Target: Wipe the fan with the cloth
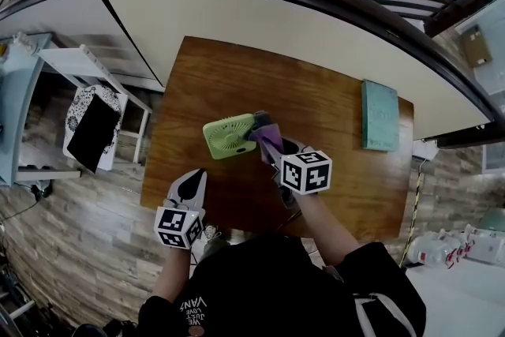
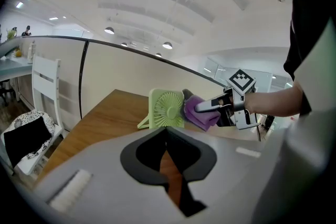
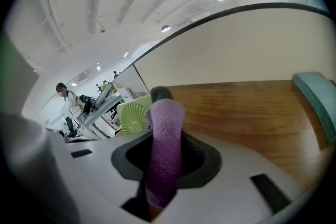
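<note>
A small light-green fan (image 1: 228,136) stands on its foot near the middle of the wooden table (image 1: 347,193). My right gripper (image 1: 267,141) is shut on a folded purple cloth (image 1: 270,143), which rests against the fan's right edge. The left gripper view shows the fan (image 2: 166,108) face on, with the cloth (image 2: 202,113) pressed to its side. In the right gripper view the cloth (image 3: 164,149) sticks out past the gripper (image 3: 160,102), with the fan (image 3: 133,117) just left of it. My left gripper (image 1: 196,174) (image 2: 167,131) hangs shut and empty over the table's front left edge.
A teal book (image 1: 379,115) (image 3: 316,96) lies at the table's far right. A curved cream partition (image 1: 316,31) runs behind the table. To the left of the table stands a white chair (image 1: 95,122) with a dark item on its seat.
</note>
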Tool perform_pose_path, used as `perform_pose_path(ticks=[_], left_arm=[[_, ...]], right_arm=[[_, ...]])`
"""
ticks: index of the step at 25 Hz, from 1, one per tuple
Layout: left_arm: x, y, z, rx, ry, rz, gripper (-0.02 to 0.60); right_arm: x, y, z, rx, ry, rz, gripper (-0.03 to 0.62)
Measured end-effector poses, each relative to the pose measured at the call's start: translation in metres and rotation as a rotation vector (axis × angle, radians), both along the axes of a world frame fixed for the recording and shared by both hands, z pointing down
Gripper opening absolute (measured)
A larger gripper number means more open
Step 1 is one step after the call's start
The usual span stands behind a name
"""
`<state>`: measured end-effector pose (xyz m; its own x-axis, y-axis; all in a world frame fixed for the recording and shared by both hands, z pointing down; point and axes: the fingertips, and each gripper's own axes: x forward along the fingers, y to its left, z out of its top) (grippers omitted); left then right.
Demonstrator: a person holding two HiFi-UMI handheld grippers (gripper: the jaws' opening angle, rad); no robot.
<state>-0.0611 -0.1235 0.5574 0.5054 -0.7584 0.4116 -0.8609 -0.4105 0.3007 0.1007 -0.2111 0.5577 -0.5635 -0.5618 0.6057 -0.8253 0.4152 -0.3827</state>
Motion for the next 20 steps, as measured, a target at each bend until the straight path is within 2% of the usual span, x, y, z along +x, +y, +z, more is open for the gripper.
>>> perform_pose_path(ticks=[5, 8, 13, 20], left_arm=[[-0.007, 0.004, -0.002, 0.003, 0.0, -0.004, 0.012], [-0.015, 0.008, 0.0, 0.001, 0.002, -0.015, 0.012], [-0.026, 0.018, 0.0, -0.006, 0.004, -0.041, 0.012], [-0.044, 0.026, 0.004, -0.023, -0.003, -0.09, 0.012]], right_arm=[[-0.007, 0.012, -0.012, 0.032, -0.014, -0.011, 0.098], [-0.03, 0.032, -0.018, 0.052, -0.015, -0.087, 0.098], [-0.08, 0.062, -0.009, 0.023, -0.035, -0.226, 0.098], [-0.131, 0.059, 0.02, -0.01, -0.012, -0.343, 0.098]])
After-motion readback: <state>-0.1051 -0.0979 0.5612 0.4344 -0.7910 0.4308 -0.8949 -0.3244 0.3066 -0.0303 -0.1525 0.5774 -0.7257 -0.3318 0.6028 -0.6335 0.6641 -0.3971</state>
